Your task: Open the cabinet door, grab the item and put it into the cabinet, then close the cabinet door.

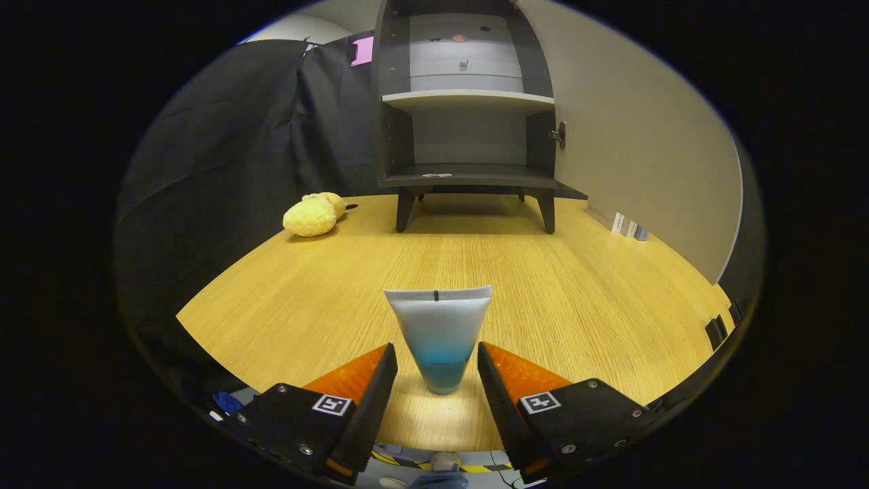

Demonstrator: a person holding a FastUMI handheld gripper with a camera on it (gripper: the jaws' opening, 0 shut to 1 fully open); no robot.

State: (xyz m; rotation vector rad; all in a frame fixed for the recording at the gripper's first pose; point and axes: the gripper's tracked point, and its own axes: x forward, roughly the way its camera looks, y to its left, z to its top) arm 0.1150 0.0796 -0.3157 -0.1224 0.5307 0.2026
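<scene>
Gripper view: the hand-held gripper [437,363] is seen spread open, its fingers [375,387] set either side of a tube [440,333]. The tube stands upright on its cap, crimped end up, betw. the fingertips; a small gap is seen on each side, so nothing is gripped. The tube rests on the wooden bench [557,299] close to its near edge. Well beyond the fingers, at the far end of the bench, a dark cabinet [468,122] is found w/ its door [631,136] swung open to the right; two shelves are exposed. A yellow plush toy [312,214] lies beyond and to the left of the fingers, near the cabinet's left leg. A few small boxes [628,227] are lined up beyond on the right, below the door. The bench stretch betw. tube and cabinet is unobstructed.
</scene>
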